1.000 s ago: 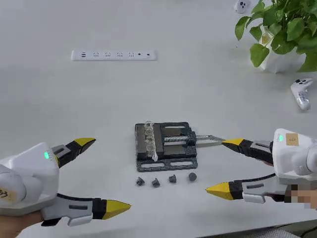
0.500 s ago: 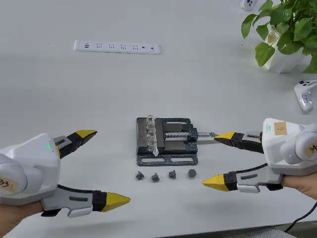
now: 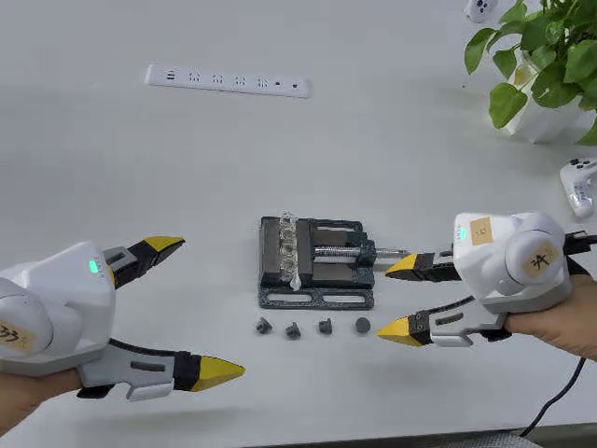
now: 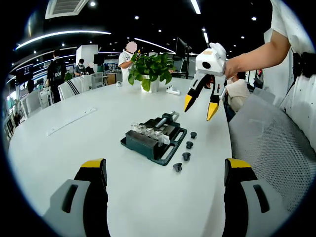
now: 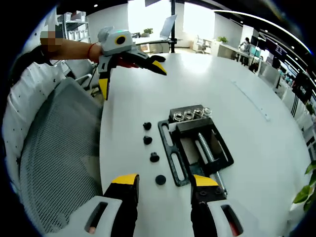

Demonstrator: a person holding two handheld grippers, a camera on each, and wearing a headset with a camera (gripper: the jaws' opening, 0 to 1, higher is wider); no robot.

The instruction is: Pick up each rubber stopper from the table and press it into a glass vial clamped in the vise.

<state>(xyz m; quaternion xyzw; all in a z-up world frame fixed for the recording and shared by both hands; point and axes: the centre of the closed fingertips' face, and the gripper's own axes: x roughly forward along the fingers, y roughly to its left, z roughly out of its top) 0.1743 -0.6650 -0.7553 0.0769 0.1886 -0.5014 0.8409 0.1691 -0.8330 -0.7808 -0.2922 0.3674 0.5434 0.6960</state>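
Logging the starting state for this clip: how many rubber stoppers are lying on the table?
4. All lie loose in a row on the table in front of the vise: leftmost stopper, second stopper, third stopper, rightmost stopper. None appears hidden.

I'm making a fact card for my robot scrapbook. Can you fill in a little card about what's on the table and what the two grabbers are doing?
vise: dark, mid-table, clamping the vials
glass vials: four in a row, tops open
rubber stoppers: four in a row on the table beside the vise, none picked up
left gripper: open, holding nothing, left of the vise
right gripper: open, holding nothing, near the vise's screw end
also there: power strip, potted plant
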